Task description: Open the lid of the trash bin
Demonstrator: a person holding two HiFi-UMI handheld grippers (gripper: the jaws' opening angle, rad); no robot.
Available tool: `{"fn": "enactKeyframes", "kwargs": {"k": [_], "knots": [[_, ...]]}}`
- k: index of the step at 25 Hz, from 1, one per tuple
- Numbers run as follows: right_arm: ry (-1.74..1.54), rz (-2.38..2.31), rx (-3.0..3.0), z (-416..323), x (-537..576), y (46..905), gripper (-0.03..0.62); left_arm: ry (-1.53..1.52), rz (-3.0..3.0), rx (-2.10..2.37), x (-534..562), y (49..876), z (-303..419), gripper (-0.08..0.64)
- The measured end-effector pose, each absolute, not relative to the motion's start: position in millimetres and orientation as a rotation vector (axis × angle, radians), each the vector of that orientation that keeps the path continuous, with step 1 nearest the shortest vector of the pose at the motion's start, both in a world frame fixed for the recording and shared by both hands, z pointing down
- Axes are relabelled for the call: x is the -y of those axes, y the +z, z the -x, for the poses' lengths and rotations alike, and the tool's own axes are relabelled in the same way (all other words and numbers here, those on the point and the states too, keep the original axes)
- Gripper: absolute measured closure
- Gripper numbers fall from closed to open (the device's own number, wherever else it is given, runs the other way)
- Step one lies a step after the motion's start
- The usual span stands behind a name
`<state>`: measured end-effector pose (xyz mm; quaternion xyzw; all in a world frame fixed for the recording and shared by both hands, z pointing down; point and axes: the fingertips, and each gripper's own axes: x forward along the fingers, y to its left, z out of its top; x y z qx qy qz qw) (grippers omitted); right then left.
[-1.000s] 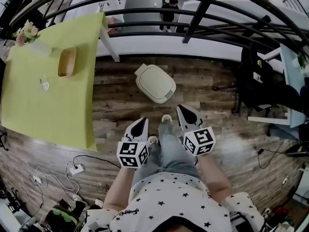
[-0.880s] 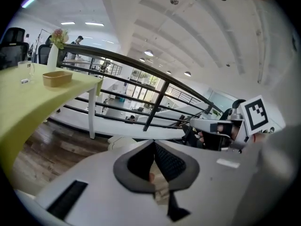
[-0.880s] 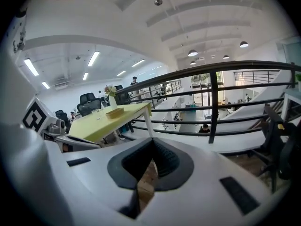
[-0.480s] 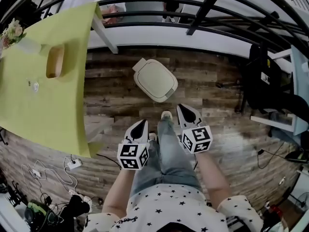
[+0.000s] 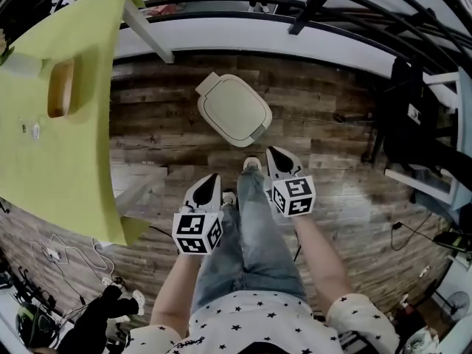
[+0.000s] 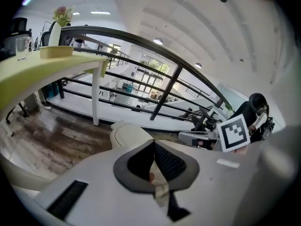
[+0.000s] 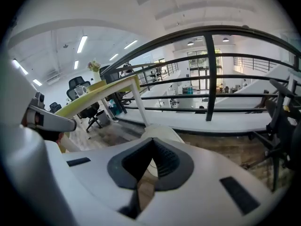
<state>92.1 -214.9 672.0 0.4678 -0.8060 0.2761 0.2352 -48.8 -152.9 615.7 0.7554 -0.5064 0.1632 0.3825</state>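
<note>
The cream trash bin [image 5: 234, 109] stands on the wood floor with its lid down, just ahead of the person's feet. My left gripper [image 5: 212, 177] is held low and short of the bin, shut with nothing in it. My right gripper [image 5: 271, 151] is also shut and empty, its tip close to the bin's near right corner but apart from it. In the left gripper view the trash bin [image 6: 126, 133] shows beyond the closed left gripper [image 6: 154, 143]. In the right gripper view the trash bin [image 7: 163, 133] sits right behind the closed right gripper [image 7: 151, 140].
A yellow-green table [image 5: 51, 161] fills the left, carrying a wooden tray [image 5: 60, 87] and a glass [image 5: 33, 130]; its white leg [image 5: 144, 28] stands near the bin. A black railing [image 5: 310, 9] runs behind the bin. A dark chair [image 5: 417, 120] is at right; cables [image 5: 51, 264] lie lower left.
The person has stepped forward, so the bin now lies closer to both grippers, and the table has slid left and nearer. Both grippers stay shut and empty.
</note>
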Motion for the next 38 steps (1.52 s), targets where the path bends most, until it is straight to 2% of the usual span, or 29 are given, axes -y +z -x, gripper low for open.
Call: {"fn": "enactKeyframes", "kwargs": {"k": [20, 38], "knots": [[0.793, -1.090, 2.021, -101.7, 230.5, 847.9, 0.598, 0.451, -1.839, 1.276, 170.0, 692.4, 46.1, 0.548], [0.739, -0.987, 1.955, -100.5, 240.7, 917.8, 0.598, 0.455, -1.782, 1.239, 155.0, 731.4, 43.0, 0.548]]}}
